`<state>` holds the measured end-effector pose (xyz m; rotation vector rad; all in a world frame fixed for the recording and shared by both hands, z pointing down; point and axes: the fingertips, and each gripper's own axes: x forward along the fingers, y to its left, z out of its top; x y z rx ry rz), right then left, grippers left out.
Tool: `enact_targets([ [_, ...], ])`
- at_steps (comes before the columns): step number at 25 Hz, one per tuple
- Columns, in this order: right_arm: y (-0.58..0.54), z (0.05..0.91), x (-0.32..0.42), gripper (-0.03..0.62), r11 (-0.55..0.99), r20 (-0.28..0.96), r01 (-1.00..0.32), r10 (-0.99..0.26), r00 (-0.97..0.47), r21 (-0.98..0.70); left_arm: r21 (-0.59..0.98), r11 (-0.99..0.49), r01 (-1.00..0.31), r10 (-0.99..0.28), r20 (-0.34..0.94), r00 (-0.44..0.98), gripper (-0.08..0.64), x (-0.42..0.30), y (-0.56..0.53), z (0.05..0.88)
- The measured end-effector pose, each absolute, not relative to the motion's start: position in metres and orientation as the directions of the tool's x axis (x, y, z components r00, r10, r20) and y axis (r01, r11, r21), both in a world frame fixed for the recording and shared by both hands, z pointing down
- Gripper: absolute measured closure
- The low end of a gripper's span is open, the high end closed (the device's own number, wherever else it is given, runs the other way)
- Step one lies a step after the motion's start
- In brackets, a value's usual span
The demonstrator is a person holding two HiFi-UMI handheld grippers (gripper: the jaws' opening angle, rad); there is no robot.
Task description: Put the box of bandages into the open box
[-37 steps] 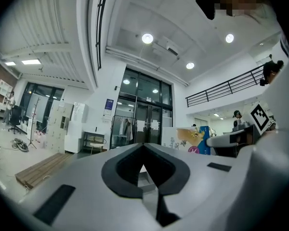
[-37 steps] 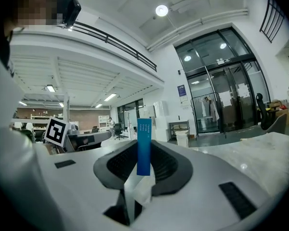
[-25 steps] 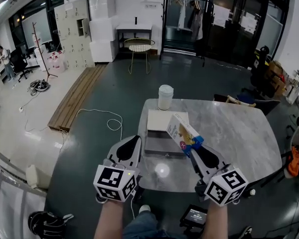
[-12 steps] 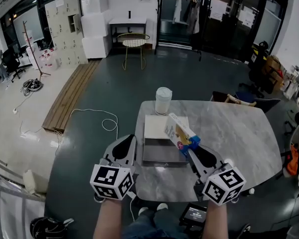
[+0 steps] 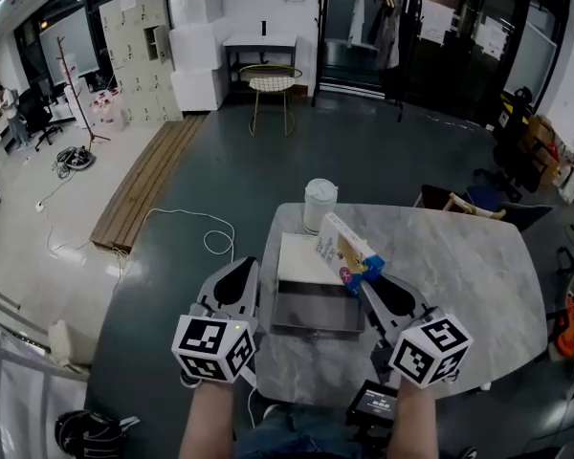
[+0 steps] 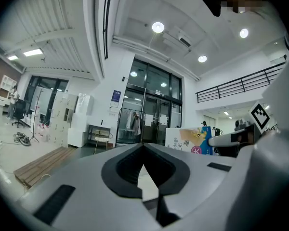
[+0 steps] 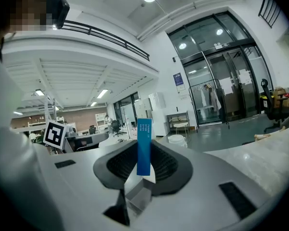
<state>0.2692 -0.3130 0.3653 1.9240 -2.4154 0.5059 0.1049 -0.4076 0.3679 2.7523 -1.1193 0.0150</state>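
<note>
My right gripper (image 5: 368,277) is shut on the bandage box (image 5: 347,249), a white carton with a blue end, and holds it tilted above the right edge of the open box (image 5: 311,314). The open box is a grey tray on the marble table (image 5: 459,275), with its white lid (image 5: 299,254) lying behind it. In the right gripper view the carton's blue edge (image 7: 144,146) stands upright between the pads. My left gripper (image 5: 241,264) is shut and empty, just left of the tray. The left gripper view shows the carton (image 6: 192,141) at the right.
A white lidded cup (image 5: 320,204) stands at the table's far left corner, behind the lid. A chair (image 5: 459,202) is tucked in at the far side. A small dark device (image 5: 375,402) sits below the near edge. A wooden bench (image 5: 143,185) lies on the floor to the left.
Both grippers have moved forward over the table. The bandage box, still held by the right gripper, is now farther along the tray's right side. The left gripper stays shut and empty.
</note>
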Motion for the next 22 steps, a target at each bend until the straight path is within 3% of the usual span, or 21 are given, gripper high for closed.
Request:
enact_targets([
  [22,-0.319,0.466,0.246,0.497,0.216,0.414,-0.889,-0.823,-0.388,-0.405,0.226,-0.562,-0.796,-0.725,0.329,0.605,0.549,0.070,-0.399,0.468],
])
